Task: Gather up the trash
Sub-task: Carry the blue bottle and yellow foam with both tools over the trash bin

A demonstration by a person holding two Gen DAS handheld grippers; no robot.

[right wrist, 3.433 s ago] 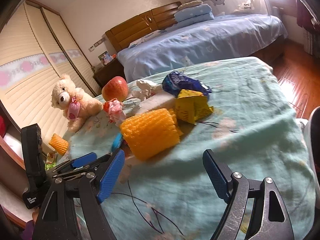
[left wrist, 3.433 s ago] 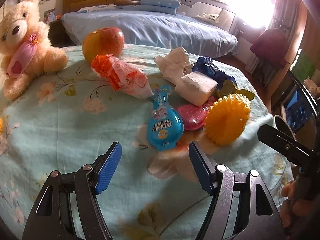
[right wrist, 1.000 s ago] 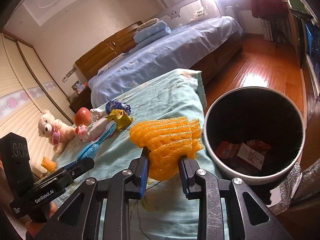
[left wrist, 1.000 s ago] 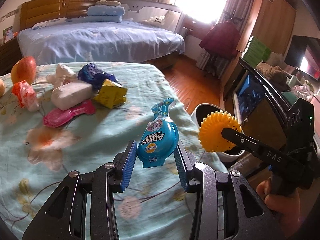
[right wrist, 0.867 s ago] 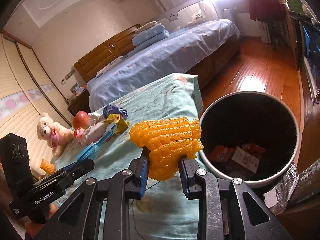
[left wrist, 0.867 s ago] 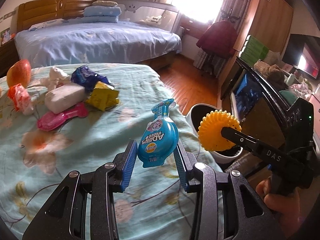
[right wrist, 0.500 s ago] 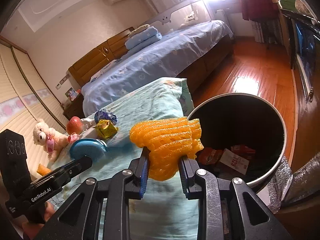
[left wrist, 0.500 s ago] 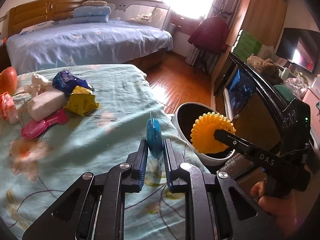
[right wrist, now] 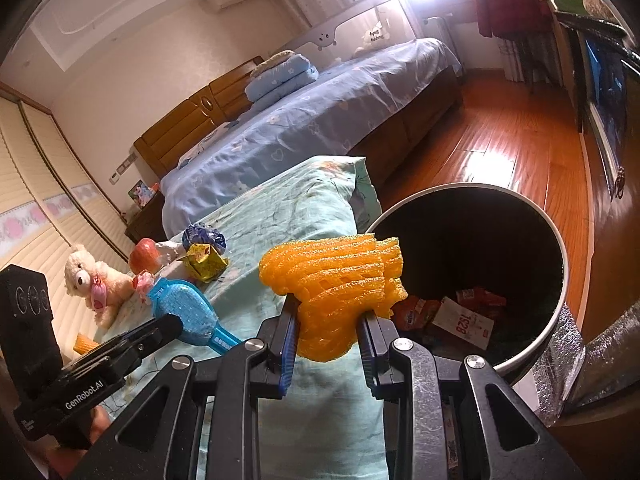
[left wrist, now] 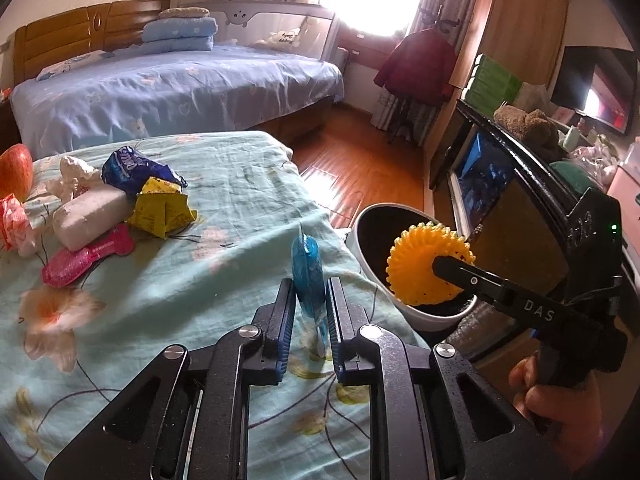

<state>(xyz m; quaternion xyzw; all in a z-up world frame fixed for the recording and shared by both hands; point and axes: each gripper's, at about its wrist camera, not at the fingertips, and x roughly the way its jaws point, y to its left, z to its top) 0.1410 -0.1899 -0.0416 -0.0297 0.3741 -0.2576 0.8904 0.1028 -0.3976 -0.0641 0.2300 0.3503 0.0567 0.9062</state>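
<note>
My left gripper [left wrist: 310, 292] is shut on a flat blue plastic package [left wrist: 306, 268], which stands edge-on between the pads above the tablecloth's right edge. In the right wrist view the same blue package [right wrist: 184, 312] shows its broad face, held at the left. My right gripper [right wrist: 328, 320] is shut on an orange foam net [right wrist: 332, 276], hanging at the near rim of the white trash bin [right wrist: 562, 264]. From the left wrist, the orange net [left wrist: 420, 264] sits over the bin [left wrist: 400, 308]. Wrappers lie inside the bin.
On the floral tablecloth [left wrist: 240, 184] lie a yellow wrapper [left wrist: 164, 208], a blue wrapper [left wrist: 132, 168], a white packet [left wrist: 88, 212], a pink packet [left wrist: 84, 260], crumpled tissue [left wrist: 74, 172] and an apple [left wrist: 16, 172]. A teddy bear [right wrist: 92, 280] sits at the far left. A bed stands behind.
The left jaws closed tighter and the blue package turned from face-on to edge-on. Both grippers drifted toward the bin, which now fills more of both views.
</note>
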